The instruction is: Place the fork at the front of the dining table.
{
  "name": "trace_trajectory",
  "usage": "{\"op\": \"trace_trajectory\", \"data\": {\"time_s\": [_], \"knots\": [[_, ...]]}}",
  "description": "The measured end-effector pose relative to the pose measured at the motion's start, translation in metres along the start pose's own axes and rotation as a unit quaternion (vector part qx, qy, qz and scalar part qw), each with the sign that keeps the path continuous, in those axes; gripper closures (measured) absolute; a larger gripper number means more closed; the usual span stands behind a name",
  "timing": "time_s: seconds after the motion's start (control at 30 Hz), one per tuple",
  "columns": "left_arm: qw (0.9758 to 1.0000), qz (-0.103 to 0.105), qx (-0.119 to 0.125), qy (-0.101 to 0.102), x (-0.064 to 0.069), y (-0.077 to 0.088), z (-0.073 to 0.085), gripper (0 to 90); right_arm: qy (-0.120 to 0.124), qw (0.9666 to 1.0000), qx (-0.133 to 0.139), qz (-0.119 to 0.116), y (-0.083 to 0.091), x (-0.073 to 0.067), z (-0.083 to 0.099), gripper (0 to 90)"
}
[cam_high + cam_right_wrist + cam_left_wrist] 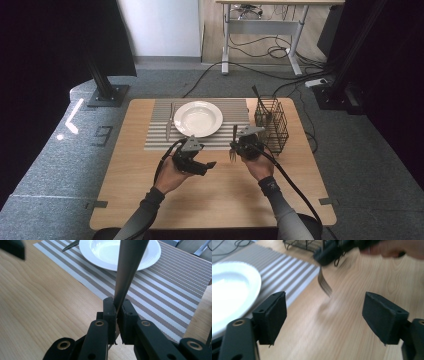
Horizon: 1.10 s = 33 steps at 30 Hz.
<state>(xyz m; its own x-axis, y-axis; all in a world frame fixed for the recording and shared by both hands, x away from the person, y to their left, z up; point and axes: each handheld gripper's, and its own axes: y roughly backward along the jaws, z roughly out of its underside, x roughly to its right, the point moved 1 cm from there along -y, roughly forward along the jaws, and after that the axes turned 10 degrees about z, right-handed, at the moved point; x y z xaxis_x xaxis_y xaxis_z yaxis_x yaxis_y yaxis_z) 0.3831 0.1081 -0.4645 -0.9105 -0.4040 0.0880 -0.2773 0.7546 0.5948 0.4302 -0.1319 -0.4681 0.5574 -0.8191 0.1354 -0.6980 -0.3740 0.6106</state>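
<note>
A lab-like room: grey carpet, black frame posts (102, 75), loose cables (260, 47) under a desk (265, 20).

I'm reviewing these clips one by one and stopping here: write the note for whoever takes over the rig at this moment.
Right gripper: shut on the fork, tines down, above the bare table just off the striped placemat.
Left gripper: open, nothing between its jaws, near the plate.
Done: plate on the placemat, knife lying to its left.
Left: the fork is not yet set down; a spot beside the plate looks likely. One utensil stands in the wire caddy.
</note>
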Motion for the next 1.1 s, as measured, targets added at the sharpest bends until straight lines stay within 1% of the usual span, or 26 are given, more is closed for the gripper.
{"op": "trace_trajectory", "data": {"time_s": [0.07,0.13,0.2,0.27,0.3,0.37,0.43,0.47,0.57,0.67,0.77,0.87,1.0,1.07,1.1], "knots": [[0.9999,-0.007,0.001,0.009,0.002,0.002,0.012,14.3,-0.002,1.0000,-0.001,0.001,-0.001,0.003,-0.002,83.9],[0.9997,-0.009,0.005,0.022,0.003,0.003,0.024,13.8,-0.004,1.0000,-0.002,0.004,-0.003,0.006,-0.003,83.9],[0.9992,-0.006,0.008,0.040,0.003,0.004,0.037,13.0,-0.004,1.0000,-0.005,0.007,-0.005,0.009,-0.005,83.9],[0.9981,0.004,0.010,0.060,0.004,0.005,0.049,13.3,-0.003,0.9999,-0.010,0.013,-0.008,0.012,-0.007,83.9],[0.9976,0.005,0.010,0.068,0.004,0.005,0.056,13.3,-0.004,0.9998,-0.010,0.015,-0.010,0.014,-0.009,83.9],[0.9971,0.003,0.003,0.076,0.005,0.005,0.066,12.7,-0.006,0.9997,-0.013,0.019,-0.014,0.017,-0.012,83.9],[0.9969,-0.013,-0.014,0.076,0.007,0.004,0.073,10.1,-0.009,0.9996,-0.013,0.023,-0.017,0.019,-0.015,83.9],[0.9968,-0.020,-0.018,0.075,0.008,0.004,0.077,8.6,-0.008,0.9996,-0.013,0.025,-0.019,0.021,-0.016,84.0],[0.9961,-0.028,-0.030,0.078,0.011,0.004,0.086,4.7,-0.009,0.9993,-0.015,0.032,-0.024,0.023,-0.022,83.9],[0.9955,-0.039,-0.047,0.073,0.014,0.002,0.094,0.6,-0.006,0.9989,-0.022,0.041,-0.031,0.026,-0.026,84.0],[0.9950,-0.042,-0.059,0.069,0.017,0.000,0.100,0.0,-0.005,0.9985,-0.027,0.048,-0.038,0.028,-0.030,84.0],[0.9945,-0.042,-0.065,0.070,0.018,-0.001,0.105,0.0,0.004,0.9974,-0.037,0.062,-0.046,0.031,-0.034,84.0],[0.9933,-0.049,-0.078,0.069,0.017,-0.004,0.109,0.0,-0.004,0.9969,-0.042,0.066,-0.055,0.036,-0.038,83.9],[0.9930,-0.048,-0.083,0.070,0.016,-0.007,0.111,0.0,-0.007,0.9967,-0.043,0.069,-0.060,0.038,-0.039,84.0],[0.9925,-0.047,-0.089,0.070,0.016,-0.008,0.111,0.0,-0.007,0.9966,-0.043,0.070,-0.062,0.039,-0.040,83.9]]}}
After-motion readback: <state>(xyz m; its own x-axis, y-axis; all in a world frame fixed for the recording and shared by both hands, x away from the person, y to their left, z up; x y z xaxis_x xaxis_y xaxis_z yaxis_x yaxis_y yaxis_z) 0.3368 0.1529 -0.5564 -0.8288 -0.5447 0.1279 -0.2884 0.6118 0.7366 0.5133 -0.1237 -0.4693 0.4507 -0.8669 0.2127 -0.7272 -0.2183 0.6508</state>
